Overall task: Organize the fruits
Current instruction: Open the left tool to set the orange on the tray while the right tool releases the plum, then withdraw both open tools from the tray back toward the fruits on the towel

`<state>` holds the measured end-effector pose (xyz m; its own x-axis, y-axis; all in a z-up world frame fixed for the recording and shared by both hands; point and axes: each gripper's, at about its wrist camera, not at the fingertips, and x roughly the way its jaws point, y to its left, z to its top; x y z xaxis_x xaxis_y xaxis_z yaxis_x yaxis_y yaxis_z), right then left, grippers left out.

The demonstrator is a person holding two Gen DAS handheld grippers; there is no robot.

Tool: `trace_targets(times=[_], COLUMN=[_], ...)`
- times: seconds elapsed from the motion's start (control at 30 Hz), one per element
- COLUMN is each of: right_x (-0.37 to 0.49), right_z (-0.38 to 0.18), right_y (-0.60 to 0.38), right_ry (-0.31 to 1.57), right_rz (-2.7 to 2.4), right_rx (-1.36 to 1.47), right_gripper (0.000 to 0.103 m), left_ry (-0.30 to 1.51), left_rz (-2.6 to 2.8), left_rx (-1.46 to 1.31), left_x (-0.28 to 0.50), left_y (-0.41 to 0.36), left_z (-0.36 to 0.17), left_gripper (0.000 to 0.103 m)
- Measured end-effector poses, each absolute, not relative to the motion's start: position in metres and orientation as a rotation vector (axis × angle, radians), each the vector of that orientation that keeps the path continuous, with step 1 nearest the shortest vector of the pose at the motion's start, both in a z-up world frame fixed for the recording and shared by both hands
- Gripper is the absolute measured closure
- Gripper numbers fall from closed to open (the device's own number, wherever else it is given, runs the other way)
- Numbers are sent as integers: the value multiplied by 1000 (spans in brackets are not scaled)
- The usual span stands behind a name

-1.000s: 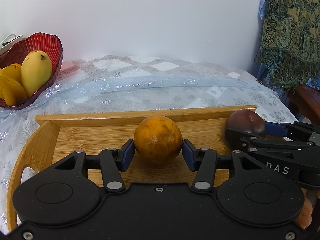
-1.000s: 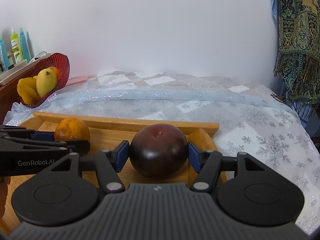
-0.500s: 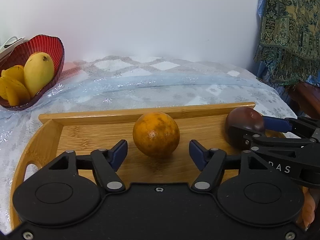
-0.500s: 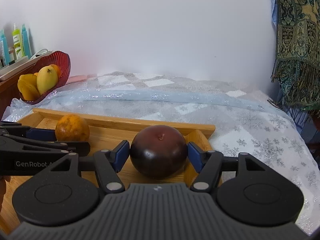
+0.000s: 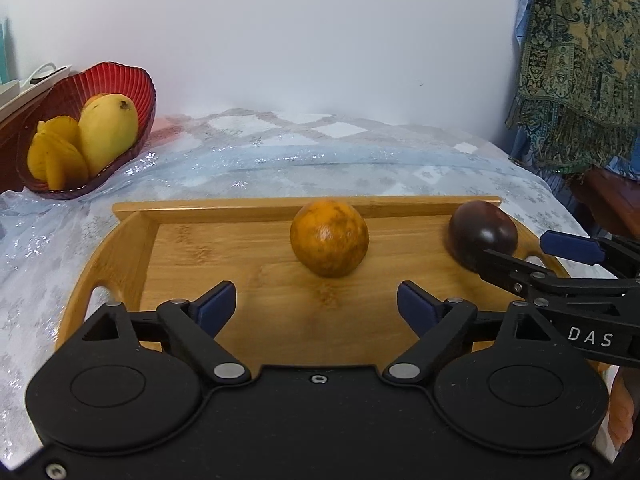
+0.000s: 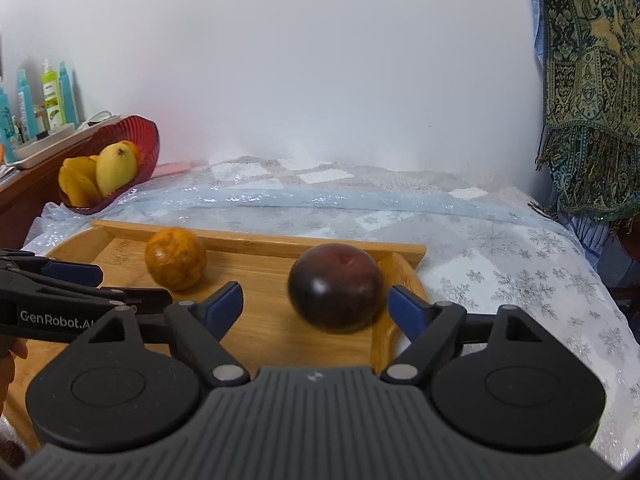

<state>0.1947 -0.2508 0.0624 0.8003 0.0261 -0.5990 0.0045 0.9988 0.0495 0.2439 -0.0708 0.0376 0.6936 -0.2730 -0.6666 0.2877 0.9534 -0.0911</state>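
A wooden tray (image 5: 192, 256) is set on a table covered with a snowflake-patterned cloth (image 5: 360, 168). Two fruits are placed on the tray: an orange (image 5: 329, 238) stands near the middle of the far rim, and a dark purple fruit (image 5: 482, 236) is seated toward the right end, close to the handle cut-out.

The left gripper (image 5: 316, 306) is held low over the near part of the tray with its jaws opening; they are spread wide, and nothing is pressed by the blue pads (image 5: 216, 306). The orange is seen beyond the fingertips, apart from both pads.

The right gripper (image 6: 316, 304) is likewise seen with jaws opening and spread wide. The dark purple fruit (image 6: 335, 286) is found just ahead of the fingertips and slightly blurred; no contact with either pad can be made out. The orange (image 6: 176, 258) is seen to its left, and the left gripper's fingers (image 6: 72, 274) are reached in from the left edge.

A red ribbed bowl (image 5: 120, 80) is placed well apart at the far left of the table, and yellow mangoes (image 5: 108, 132) are held in it. A patterned green shawl (image 5: 580, 60) is hung at the right, and bottles (image 6: 52, 96) are lined on a shelf at the left
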Motion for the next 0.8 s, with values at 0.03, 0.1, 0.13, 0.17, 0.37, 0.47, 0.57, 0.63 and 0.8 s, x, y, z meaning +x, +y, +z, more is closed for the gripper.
trace_targets(times=[0.03,0.1,0.13,0.17,0.37,0.47,0.57,0.63,0.8], right_x=[191,185,182,180,162,149,135,125,101], right_z=[63,64,65,65,66,67,67,67,69], right_y=[-250,-248,-248,-247,-247,-245,-242,-240,-235], right_ry=[638,633,630,628,599,580,562,549,505], right_rz=[9,6,5,5,-2,0,-4,-2,5], right_rx=[47,54,61,67,93,91,88,95,86], right_gripper=[13,12,11,11,10,9,8,6,2], left_ry=[737,727,724,721,711,701,688,674,661], left_rz=[-313,-310,-309,-309,-333,-338,-339,-336,-336], left_rx=[26,36,38,38,48,50,43,41,43], left_x=[240,232,228,224,200,188,175,166,146], left_y=[-70,-68,-67,-65,-59,-57,-53,-49,-42], left_z=[38,41,42,43,45,46,47,48,49], left_gripper=[15,15,14,13,10,9,8,7,6])
